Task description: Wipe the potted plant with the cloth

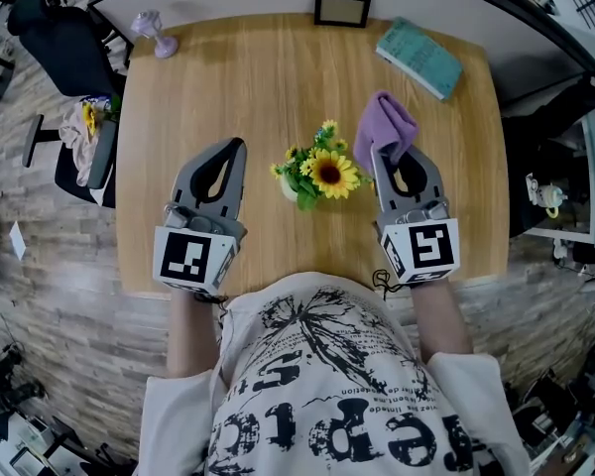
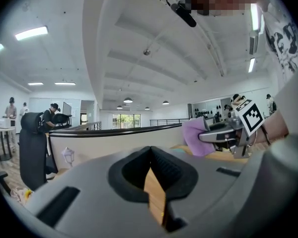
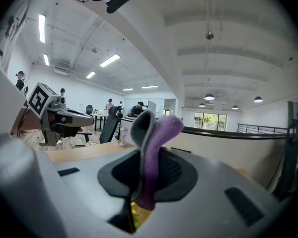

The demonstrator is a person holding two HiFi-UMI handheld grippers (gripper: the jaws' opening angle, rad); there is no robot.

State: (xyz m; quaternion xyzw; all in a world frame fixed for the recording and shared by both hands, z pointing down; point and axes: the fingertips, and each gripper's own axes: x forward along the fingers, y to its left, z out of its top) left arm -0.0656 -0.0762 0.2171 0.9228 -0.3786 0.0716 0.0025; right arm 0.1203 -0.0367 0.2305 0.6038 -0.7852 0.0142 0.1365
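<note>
One above, two low
Head view looks down on the table (image 1: 278,87); gripper views skim across it, the left's catching the right gripper (image 2: 204,136).

Bare tabletop (image 1: 228,87) around central potted plant (image 1: 317,174); book (image 1: 419,58), frame (image 1: 342,10) along far edge

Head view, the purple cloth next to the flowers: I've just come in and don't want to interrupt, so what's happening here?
A person is at a wooden table with a gripper in each hand. The right gripper is shut on a purple cloth, held just right of the small potted plant. The left gripper is shut and empty, to the plant's left. The cloth doesn't appear to touch the plant.
</note>
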